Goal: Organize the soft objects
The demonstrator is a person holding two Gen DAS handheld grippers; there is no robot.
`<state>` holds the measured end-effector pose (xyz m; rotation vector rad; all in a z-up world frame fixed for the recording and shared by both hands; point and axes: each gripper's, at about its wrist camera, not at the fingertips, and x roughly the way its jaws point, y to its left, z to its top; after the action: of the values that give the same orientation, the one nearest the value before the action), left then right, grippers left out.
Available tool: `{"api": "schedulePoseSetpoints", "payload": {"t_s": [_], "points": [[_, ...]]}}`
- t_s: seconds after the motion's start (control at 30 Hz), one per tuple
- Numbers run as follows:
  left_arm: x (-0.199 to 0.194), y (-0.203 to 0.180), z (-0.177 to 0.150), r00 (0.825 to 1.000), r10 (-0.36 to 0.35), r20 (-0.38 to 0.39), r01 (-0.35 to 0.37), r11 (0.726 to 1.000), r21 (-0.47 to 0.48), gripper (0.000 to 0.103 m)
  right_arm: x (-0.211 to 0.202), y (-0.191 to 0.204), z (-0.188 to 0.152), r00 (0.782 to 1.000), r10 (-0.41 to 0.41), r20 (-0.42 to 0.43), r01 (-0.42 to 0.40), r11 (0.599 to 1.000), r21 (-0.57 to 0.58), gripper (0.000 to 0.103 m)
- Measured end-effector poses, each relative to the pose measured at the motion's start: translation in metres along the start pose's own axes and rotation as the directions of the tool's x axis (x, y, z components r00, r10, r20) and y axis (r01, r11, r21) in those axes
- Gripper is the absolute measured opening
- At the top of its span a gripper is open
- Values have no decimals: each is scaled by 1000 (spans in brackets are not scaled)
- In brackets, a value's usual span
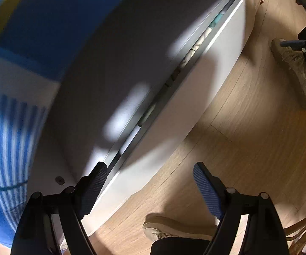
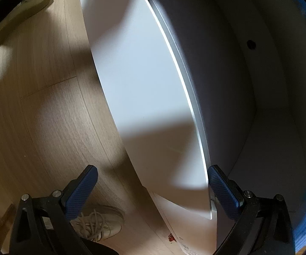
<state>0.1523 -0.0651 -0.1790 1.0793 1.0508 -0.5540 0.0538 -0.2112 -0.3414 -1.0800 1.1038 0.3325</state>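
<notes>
Over white drawer [image 2: 144, 68], both jaws wide, empty.

Folded cloth [image 1: 197, 44] lies inside the drawer [image 1: 195, 97] — shoe [image 1: 165, 227] on floor [image 1: 248, 127] beside it.

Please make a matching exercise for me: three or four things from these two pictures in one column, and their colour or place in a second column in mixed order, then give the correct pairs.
Things:
1. drawer front
2. striped fabric
3. floor
4. shoe

Colour or place:
A. light wood planks
B. blue with white stripes
C. plain white panel
D. pale, laced, on the floor near the left finger in the right wrist view

Pairs: 1-C, 2-B, 3-A, 4-D
</notes>
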Motion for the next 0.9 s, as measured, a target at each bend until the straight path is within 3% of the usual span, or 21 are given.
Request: {"api": "schedulePoseSetpoints", "payload": {"t_s": [0.13,0.3,0.77,0.9], "points": [[3,-9,2,1000,-7,14,7,1000,28,84,1,1,-1,1000,0,2,0,1000,-2,103],[6,-27,3,1000,19,10,-20,996,84,95,0,-2,-3,1000,9,4,-9,1000,9,103],[4,-54,-5,993,118,12,-117,968,221,98,-2,-2,-9,999,38,3,-38,999,23,103],[-3,-56,-7,994,109,3,-106,967,234,98,-4,-1,-10,998,55,-4,-55,998,19,103]]}}
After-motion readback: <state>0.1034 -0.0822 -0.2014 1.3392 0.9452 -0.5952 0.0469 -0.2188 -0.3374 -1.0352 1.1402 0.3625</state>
